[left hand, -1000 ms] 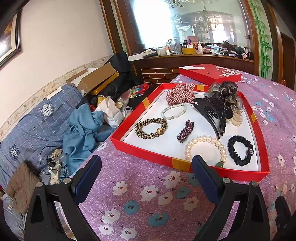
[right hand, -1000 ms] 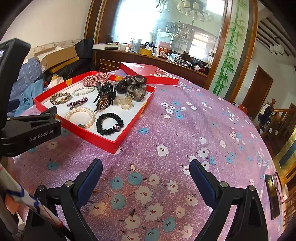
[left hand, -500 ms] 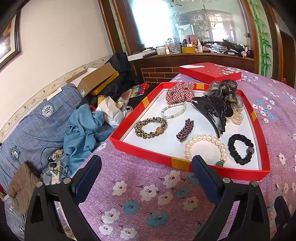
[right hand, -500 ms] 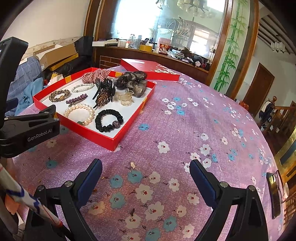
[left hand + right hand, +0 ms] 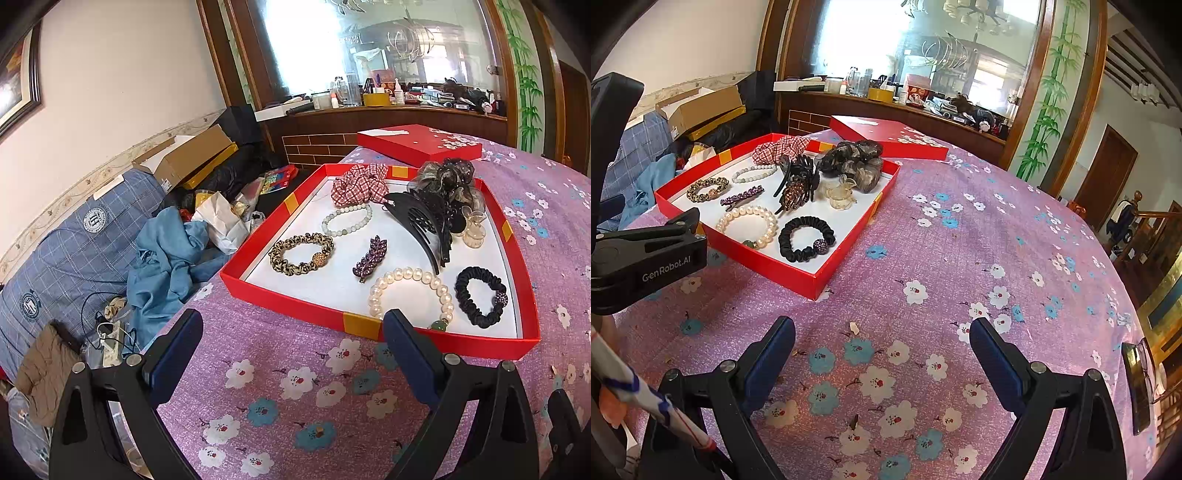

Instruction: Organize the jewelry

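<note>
Jewelry lies in a red tray (image 5: pixel 295 301) on the bench, just ahead of the left hand-held gripper (image 5: pixel 291 332); both it and the right hand-held gripper (image 5: pixel 882 338) gape wide, empty.

Right gripper (image 5: pixel 882 332) is just hanging over the purple flowery tabletop (image 5: pixel 979 236), jaws spread wide with nothing between them. Off to its left sits the red tray (image 5: pixel 816 282) with a pearl bracelet (image 5: pixel 748 227), a black scrunchie (image 5: pixel 807 239), a purple hair clip (image 5: pixel 741 195), a leopard-print scrunchie (image 5: pixel 707 189) and a big claw clip (image 5: pixel 796 184) inside. The left gripper (image 5: pixel 646 254) pokes in near the tray's front corner. Red lid (image 5: pixel 886 134) lies behind.
</note>
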The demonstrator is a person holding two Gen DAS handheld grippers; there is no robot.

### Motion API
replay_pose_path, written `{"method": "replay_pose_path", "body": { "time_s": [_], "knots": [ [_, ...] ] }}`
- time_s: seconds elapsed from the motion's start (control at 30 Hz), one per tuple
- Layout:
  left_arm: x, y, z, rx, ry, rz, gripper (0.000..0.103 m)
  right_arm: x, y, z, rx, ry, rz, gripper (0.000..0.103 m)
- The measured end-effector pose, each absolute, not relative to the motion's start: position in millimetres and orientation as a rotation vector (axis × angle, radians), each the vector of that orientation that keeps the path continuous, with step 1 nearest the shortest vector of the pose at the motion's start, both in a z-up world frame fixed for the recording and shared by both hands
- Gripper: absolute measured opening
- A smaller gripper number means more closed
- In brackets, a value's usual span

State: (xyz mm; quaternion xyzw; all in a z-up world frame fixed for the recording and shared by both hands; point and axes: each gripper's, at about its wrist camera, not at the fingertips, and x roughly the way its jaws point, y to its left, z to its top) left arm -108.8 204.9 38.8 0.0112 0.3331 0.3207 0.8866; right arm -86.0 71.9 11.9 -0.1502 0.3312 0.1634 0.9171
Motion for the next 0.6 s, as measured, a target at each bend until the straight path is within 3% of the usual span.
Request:
{"method": "replay_pose_path", "body": {
  "time_s": [0.43,0.6],
  "knots": [
    [-115.7,214.7,46.6,-0.021,0.705,0.717,0.098,-83.9,56.4,15.6,-0.255,0.695,0.330,0.098],
    [-110.1,174.3,63.1,0.101,0.714,0.638,0.097,-77.1,14.7,22.9,-0.191,0.707,0.255,0.097]
  ]
}}
